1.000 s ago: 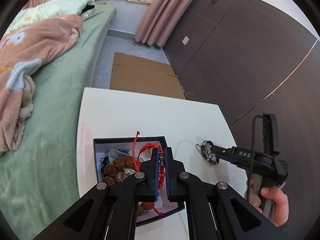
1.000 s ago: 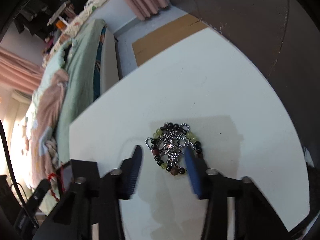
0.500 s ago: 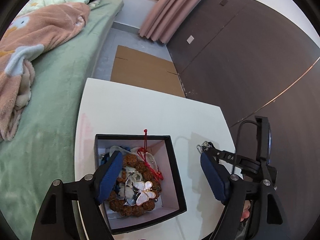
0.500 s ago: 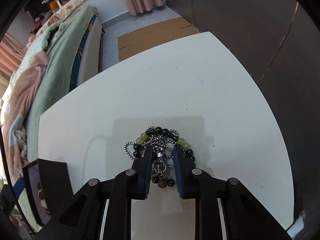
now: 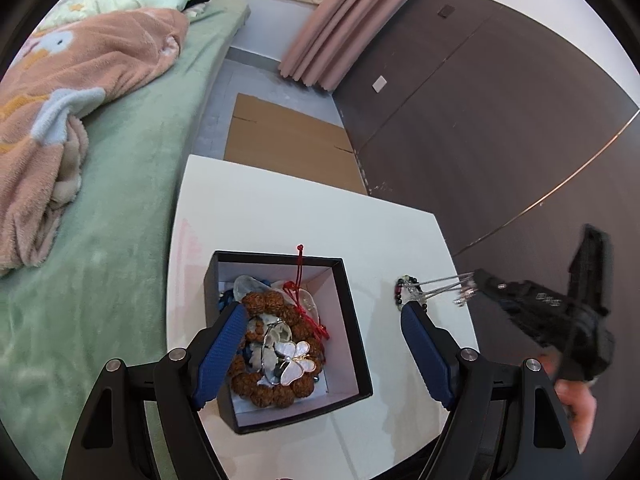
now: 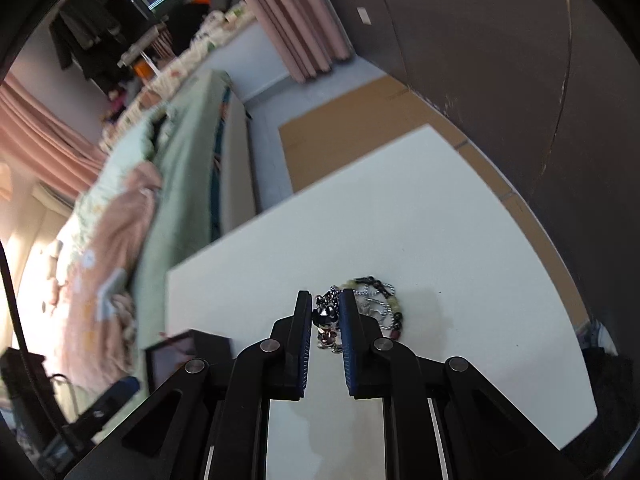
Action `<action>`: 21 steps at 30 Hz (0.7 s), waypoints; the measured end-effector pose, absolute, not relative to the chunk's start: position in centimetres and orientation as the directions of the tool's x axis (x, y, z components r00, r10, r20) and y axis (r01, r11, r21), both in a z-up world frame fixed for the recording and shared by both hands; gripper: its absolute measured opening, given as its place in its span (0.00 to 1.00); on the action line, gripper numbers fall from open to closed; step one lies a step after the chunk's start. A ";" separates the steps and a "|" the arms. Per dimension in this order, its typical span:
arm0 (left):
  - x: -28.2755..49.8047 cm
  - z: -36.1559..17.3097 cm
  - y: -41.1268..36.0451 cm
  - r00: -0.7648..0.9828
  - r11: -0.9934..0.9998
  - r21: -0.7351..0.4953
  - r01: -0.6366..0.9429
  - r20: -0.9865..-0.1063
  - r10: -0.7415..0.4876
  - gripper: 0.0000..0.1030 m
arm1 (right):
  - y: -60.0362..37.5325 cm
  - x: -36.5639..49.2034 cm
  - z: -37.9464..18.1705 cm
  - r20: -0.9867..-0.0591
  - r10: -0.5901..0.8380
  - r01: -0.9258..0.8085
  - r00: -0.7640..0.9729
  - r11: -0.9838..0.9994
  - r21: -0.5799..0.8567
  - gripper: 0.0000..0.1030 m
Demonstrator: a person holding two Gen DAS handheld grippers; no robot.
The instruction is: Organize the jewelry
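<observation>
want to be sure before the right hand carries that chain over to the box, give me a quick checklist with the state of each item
1. Right gripper fingers shut on the silver chain: ok.
2. Chain free of the beaded bracelet on the white table: not ok, strands still run taut to it.
3. Black box open on top: ok.
4. Room in the box: cannot tell, jewelry already fills most of it.
5. Left gripper open, holding nothing: ok.
6. Left gripper out of the drop path: not ok, it sits over the box.
</observation>
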State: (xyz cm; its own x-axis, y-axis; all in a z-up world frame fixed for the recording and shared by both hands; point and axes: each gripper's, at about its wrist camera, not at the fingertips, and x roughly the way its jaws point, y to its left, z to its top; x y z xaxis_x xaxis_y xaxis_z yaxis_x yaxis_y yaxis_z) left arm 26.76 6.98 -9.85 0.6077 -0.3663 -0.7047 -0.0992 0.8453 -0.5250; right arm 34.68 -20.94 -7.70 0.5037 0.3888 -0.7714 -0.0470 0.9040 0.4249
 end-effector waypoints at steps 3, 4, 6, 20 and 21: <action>26.1 -9.3 7.2 0.615 0.844 -0.529 -0.091 -0.696 -0.370 0.78 | -20.9 33.2 -4.9 -0.719 0.426 -0.086 0.549 0.885 0.458 0.14; 25.8 -9.1 7.2 0.619 0.843 -0.530 -0.088 -0.693 -0.371 0.80 | -20.7 32.8 -4.1 -0.705 0.432 -0.098 0.563 0.881 0.462 0.14; 25.4 -8.7 7.5 0.625 0.841 -0.534 -0.081 -0.685 -0.375 0.95 | -20.1 31.9 -2.1 -0.666 0.451 -0.129 0.594 0.871 0.474 0.14; 22.4 -6.0 11.2 0.687 0.840 -0.536 -0.079 -0.640 -0.344 1.00 | -12.6 28.4 8.6 -0.488 0.609 -0.385 0.626 0.785 0.486 0.14; 22.2 -5.9 11.5 0.692 0.839 -0.538 -0.084 -0.637 -0.339 1.00 | -11.7 28.3 9.1 -0.482 0.621 -0.406 0.618 0.777 0.481 0.14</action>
State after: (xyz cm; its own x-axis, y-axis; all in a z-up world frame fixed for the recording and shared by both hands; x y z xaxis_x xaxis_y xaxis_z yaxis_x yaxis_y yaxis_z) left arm 22.23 11.50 -5.89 0.6924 -0.3388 -0.6370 -0.0842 0.8389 -0.5377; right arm 28.28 -11.74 9.14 0.6182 0.6212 -0.4815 -0.4060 0.7770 0.4811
